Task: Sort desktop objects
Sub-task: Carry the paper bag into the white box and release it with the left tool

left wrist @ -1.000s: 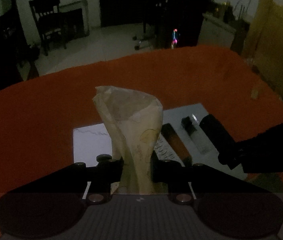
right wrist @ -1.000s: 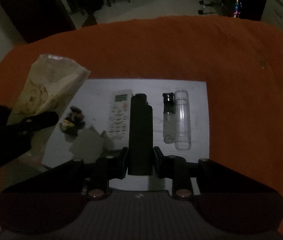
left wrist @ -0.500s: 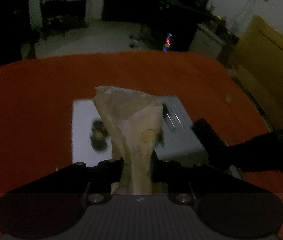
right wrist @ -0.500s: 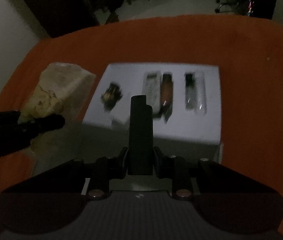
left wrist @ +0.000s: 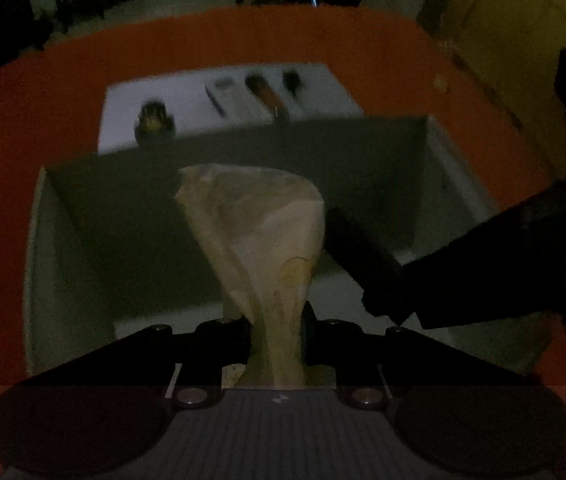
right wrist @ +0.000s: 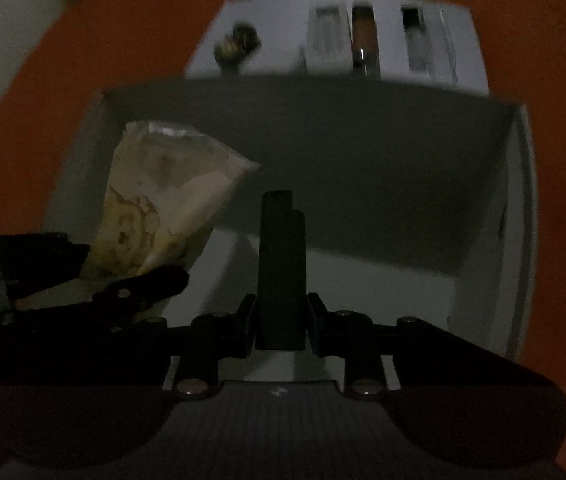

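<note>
- My left gripper (left wrist: 277,344) is clamped on the pinched neck of a crinkly cream paper bag (left wrist: 259,232), which flares open above the fingers and hangs over the left half of the white box (left wrist: 439,168).
- My right gripper (right wrist: 281,320) grips a slim, matte black rectangular block (right wrist: 281,264) (a stepped top; I cannot say what it is), held upright over the middle of the same box.
- Neither item is dropped yet, so I judge this the delivery step for both: over the box, release not yet done.
- The box looks smooth-walled and open-topped, and what I can see of its floor is bare.
- Left to sort, on the white sheet (right wrist: 279,20) beyond the box's far wall: a small dark-and-yellow lump (right wrist: 237,42) near the sheet's left edge, a pale remote-like slab (right wrist: 327,38), an amber-brown stick (right wrist: 365,36) just beside it, and a clear tube with a dark cap (right wrist: 417,42) towards the right edge.
- These are blurred, so their textures stay uncertain.
- The orange tablecloth (left wrist: 35,128) under everything looks soft and matte.
</note>
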The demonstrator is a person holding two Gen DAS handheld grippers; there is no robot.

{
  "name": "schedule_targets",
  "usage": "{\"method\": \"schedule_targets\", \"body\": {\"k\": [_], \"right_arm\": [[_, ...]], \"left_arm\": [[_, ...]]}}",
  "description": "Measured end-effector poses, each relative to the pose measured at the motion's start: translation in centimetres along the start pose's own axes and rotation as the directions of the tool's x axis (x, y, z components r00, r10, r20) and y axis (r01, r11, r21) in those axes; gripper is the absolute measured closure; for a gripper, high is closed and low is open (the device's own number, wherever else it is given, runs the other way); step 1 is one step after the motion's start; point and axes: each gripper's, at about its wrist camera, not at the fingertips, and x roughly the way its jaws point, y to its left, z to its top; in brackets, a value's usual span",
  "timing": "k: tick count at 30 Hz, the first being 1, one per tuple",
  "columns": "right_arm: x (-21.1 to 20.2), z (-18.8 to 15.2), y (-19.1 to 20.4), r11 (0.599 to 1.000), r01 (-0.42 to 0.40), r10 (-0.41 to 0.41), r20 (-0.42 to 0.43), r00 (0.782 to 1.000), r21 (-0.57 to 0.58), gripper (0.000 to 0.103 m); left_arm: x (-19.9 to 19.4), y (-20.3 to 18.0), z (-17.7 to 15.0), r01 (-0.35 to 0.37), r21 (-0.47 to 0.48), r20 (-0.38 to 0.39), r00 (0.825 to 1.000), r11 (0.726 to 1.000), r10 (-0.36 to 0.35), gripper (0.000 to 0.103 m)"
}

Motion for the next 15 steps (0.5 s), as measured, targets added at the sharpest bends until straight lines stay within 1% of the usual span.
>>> {"method": "schedule_targets", "body": {"k": [4,6,11,15], "right_arm": [[2.7,-0.7,-0.1,0.998,0.059,-0.061,-0.053,0.997,-0.025,0.075],[3.4,-1.2,-0.1,0.997,0.072,-0.075,-0.071,0.995,-0.04,0.075],[4.9,-1.6,0.0,0.994,0.093,-0.099,-0.104,0.99,-0.061,0.075],[5.6,-1.7,-0.1,0.994,0.092,-0.099,-0.132,0.986,-0.056,0.075]], "left_arm": [[2.1,0.3,-1.0,0.008,-0.023,-0.069,0.998,1.0,-0.01,0.087],[2.8,0.4,-1.4,0.006,-0.028,-0.091,0.996,1.0,-0.008,0.087],[3.8,0.4,-1.6,-0.005,-0.018,-0.105,0.995,1.0,0.003,0.087],[4.2,0.2,-1.9,-0.01,-0.005,-0.115,0.993,1.0,0.009,0.087]]}}
